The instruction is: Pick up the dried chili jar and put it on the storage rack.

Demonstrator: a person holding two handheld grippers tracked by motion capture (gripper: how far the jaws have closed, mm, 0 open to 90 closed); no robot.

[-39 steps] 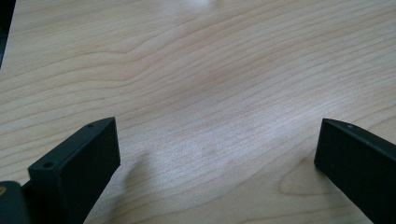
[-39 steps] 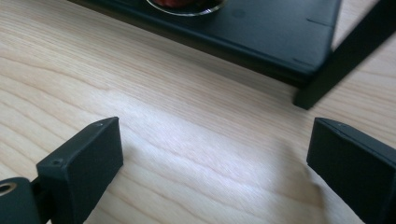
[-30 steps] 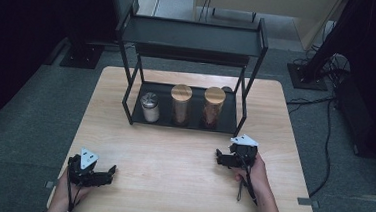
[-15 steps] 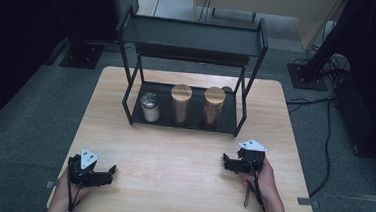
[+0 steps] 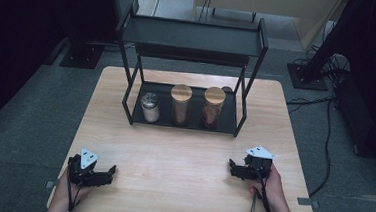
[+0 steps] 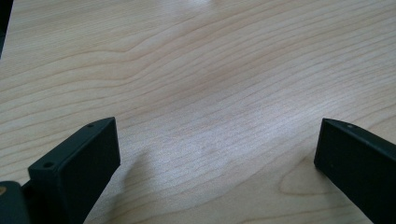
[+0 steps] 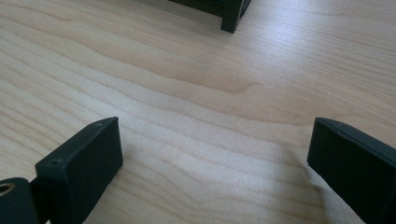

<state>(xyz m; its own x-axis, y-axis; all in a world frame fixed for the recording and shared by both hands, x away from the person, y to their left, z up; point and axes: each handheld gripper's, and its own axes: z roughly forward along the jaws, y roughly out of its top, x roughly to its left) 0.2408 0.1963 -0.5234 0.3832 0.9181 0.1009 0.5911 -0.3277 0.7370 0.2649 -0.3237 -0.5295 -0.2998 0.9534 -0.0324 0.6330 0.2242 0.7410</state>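
- High view: the light wooden rectangular worktop (image 5: 188, 151) carries a black metal two-tier rack (image 5: 191, 36) at its far middle.
- High view: three jars stand in a row on the rack's lower tray. From left to right: a small clear glass jar with a silver lid (image 5: 150, 107), a tall glass jar with a round wooden lid (image 5: 180, 104), and a second tall wooden-lidded glass jar (image 5: 213, 108). The two tall jars stand just beside each other; the small jar stands near them, apart.
- High view: the left tool (image 5: 107, 173) rests low at the near left corner of the worktop, held by the person's left hand (image 5: 64, 195). Its jaws point to the right along the worktop.
- High view: the right tool (image 5: 231, 168) sits at the near right of the worktop, held by the person's right hand (image 5: 268, 187). Its jaws point left. A black cable trails from it toward the near edge.
- High view: both tools lie well apart from the rack and from each other.
- Left gripper view: the two black jaws stand wide apart, released, with bare wood grain between them and nothing grasped.
- Right gripper view: the two black jaws stand wide apart, released, over bare wood. A black foot of the rack (image 7: 232, 16) shows at the top, well ahead of the jaws.
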